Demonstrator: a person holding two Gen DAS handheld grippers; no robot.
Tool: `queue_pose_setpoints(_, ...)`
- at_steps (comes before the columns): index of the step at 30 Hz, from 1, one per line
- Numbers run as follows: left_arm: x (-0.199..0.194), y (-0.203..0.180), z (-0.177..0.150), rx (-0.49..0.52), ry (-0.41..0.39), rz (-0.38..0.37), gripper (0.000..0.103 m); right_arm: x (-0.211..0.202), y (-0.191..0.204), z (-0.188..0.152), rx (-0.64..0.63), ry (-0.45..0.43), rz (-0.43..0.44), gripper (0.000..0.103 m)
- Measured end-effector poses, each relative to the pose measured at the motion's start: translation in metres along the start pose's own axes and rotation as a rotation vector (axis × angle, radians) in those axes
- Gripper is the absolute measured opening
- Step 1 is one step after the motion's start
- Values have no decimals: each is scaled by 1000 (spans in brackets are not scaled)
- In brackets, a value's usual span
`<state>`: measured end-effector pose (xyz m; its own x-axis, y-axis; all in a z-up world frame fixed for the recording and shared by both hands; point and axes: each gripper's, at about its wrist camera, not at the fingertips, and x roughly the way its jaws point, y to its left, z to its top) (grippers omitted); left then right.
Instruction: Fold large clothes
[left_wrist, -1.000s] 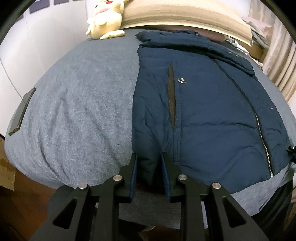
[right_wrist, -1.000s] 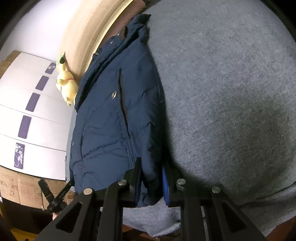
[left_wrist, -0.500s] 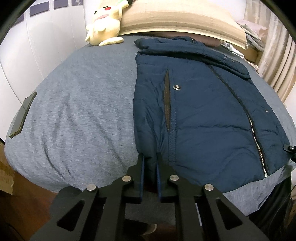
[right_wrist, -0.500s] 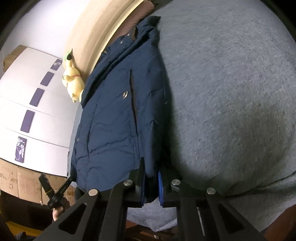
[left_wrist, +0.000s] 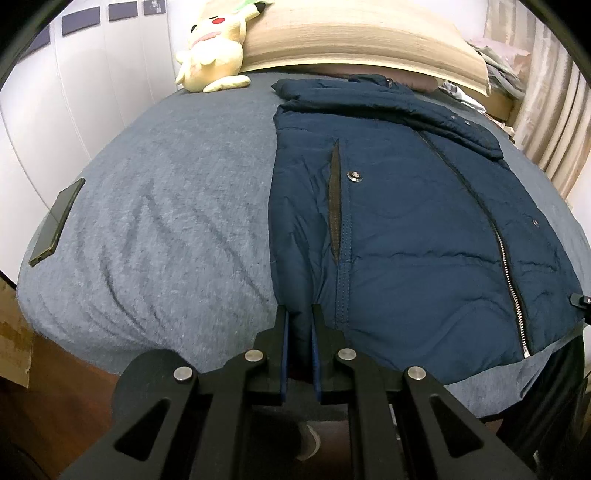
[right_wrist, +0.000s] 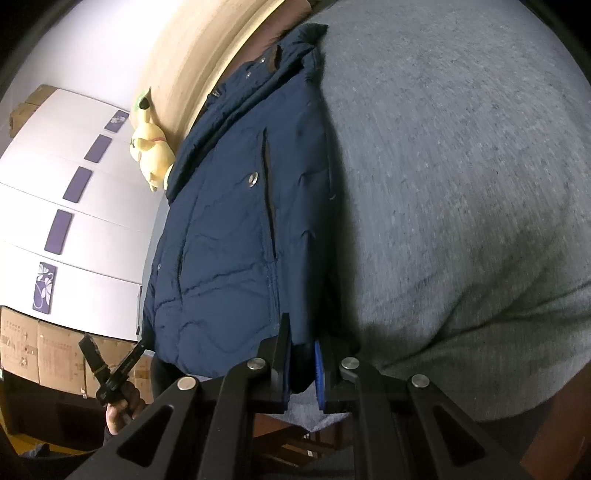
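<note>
A navy padded jacket (left_wrist: 406, 221) lies flat, front up and zipped, on the grey bed (left_wrist: 166, 221), collar toward the headboard. My left gripper (left_wrist: 299, 332) is shut on the jacket's near hem at its left corner, with a fold of fabric pinched between the blue pads. In the right wrist view my right gripper (right_wrist: 301, 354) is shut on the same jacket (right_wrist: 229, 240) at the hem's other corner. A hand (right_wrist: 120, 406) holding the left gripper's dark handle shows at the lower left there.
A yellow plush toy (left_wrist: 214, 48) sits by the beige headboard (left_wrist: 351, 40). A dark phone (left_wrist: 57, 221) lies on the bed's left edge. Curtains (left_wrist: 546, 110) hang at the right. White wardrobe doors (right_wrist: 74, 221) and cardboard boxes (right_wrist: 44, 350) stand beyond the bed.
Both grippers' jaws have closed from a wider gap onto the jacket hem. Both views have pulled back a little, so more of the bed and headboard shows.
</note>
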<state>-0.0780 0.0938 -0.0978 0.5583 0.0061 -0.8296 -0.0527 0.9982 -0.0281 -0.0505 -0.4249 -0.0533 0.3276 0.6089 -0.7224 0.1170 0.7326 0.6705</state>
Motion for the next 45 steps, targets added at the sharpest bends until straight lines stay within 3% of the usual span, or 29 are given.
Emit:
queue_pose_setpoints(17,-44,-1,-11,18,-19,3,9,-15,14,-16,-42,2,19,10)
queue_pose_setpoints(45,-44,-5,-16,17,-2,29,9,-6,26,-12,-88,8,-4,10)
